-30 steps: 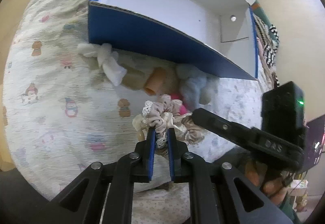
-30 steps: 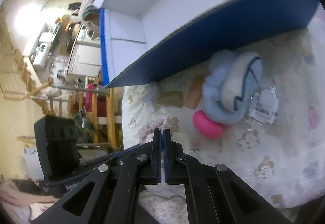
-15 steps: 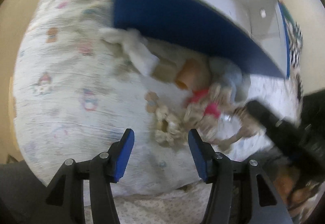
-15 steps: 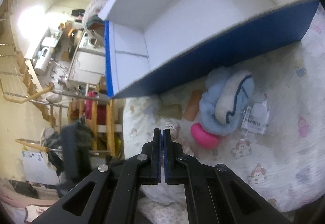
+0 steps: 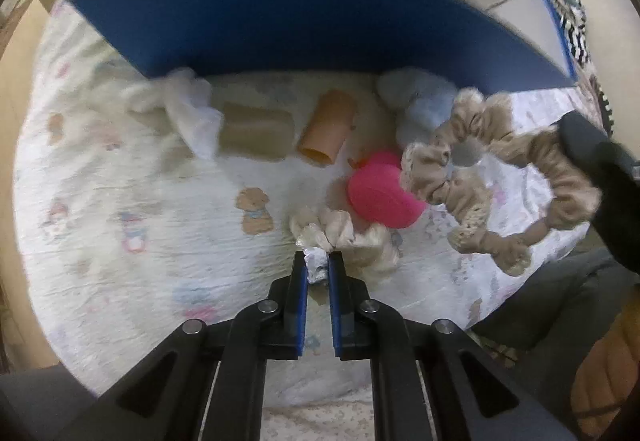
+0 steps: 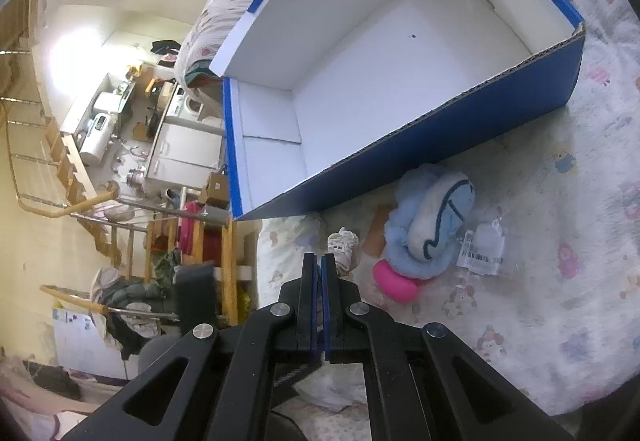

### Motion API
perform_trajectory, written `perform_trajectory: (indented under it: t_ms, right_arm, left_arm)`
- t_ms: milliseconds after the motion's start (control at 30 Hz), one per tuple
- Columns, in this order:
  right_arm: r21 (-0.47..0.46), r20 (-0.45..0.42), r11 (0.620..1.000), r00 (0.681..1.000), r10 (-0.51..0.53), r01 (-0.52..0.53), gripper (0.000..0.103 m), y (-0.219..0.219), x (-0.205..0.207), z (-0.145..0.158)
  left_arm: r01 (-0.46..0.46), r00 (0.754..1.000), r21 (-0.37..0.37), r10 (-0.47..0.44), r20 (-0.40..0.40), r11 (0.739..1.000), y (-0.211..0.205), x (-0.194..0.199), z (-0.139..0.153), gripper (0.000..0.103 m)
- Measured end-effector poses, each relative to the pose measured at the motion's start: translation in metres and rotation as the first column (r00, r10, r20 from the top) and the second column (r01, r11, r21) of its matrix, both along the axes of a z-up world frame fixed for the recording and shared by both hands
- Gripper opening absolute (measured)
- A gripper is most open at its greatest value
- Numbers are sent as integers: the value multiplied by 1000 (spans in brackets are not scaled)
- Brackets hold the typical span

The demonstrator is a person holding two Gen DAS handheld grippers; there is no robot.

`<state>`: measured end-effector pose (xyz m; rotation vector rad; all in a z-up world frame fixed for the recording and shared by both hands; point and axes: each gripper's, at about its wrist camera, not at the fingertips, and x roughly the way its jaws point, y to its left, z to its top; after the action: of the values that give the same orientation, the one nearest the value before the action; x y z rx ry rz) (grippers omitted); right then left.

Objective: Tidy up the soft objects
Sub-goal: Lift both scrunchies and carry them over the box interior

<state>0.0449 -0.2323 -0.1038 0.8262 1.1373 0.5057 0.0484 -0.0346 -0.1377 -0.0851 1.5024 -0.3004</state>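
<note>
My left gripper [image 5: 318, 261] is shut on the edge of a cream scrunchie [image 5: 340, 235] lying on the printed bedsheet [image 5: 120, 221]. My right gripper [image 6: 320, 265] is shut on a beige lace-trimmed scrunchie, which hangs in the air at the right of the left wrist view [image 5: 492, 177]; only a bit of it shows past the fingers in the right wrist view [image 6: 342, 247]. A pink round object [image 5: 380, 197], a blue plush [image 5: 420, 105], an orange roll [image 5: 330, 127], a tan roll [image 5: 256, 137] and a white cloth [image 5: 188, 109] lie in front of the blue box [image 5: 320, 25].
The blue box is open and white inside [image 6: 400, 81], with nothing seen in it. A plastic tagged packet [image 6: 480, 249] lies beside the blue plush [image 6: 428, 225]. The bed edge drops off to a cluttered room on the left of the right wrist view.
My left gripper let go of the beige scrunchie, opened, moved down and shut on the cream scrunchie. My right gripper lifted the beige scrunchie up toward the box.
</note>
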Motion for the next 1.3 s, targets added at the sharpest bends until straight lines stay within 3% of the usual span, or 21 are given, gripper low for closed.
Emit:
perform_trajectory:
  t_ms: [133, 367, 700, 1000, 1200, 1300]
  right_arm:
    - [7, 29, 1000, 1000, 5, -6, 4, 2, -1, 12]
    - [-29, 121, 999, 993, 17, -14, 4, -2, 1, 51]
    - [-130, 255, 991, 967, 18, 15, 4, -19, 36, 102]
    - [-175, 283, 983, 959, -8, 60, 4, -30, 92, 110]
    - [-218, 258, 974, 966, -4, 62, 4, -26, 119, 84]
    - [-241, 212, 969, 977, -1, 54, 4, -23, 122, 63]
  left_arm:
    - [-22, 996, 17, 20, 83, 1000, 9, -9, 27, 9]
    - [-92, 948, 131, 47, 316, 987, 31, -27, 92, 9]
    - [-130, 881, 157, 41, 471, 979, 36, 22, 156, 9]
    - [-148, 861, 147, 54, 506, 978, 24, 93, 166, 9]
    - [-134, 864, 180, 26, 504, 974, 2, 129, 142, 9]
    - [-117, 866, 155, 24, 499, 981, -5, 136, 122, 9]
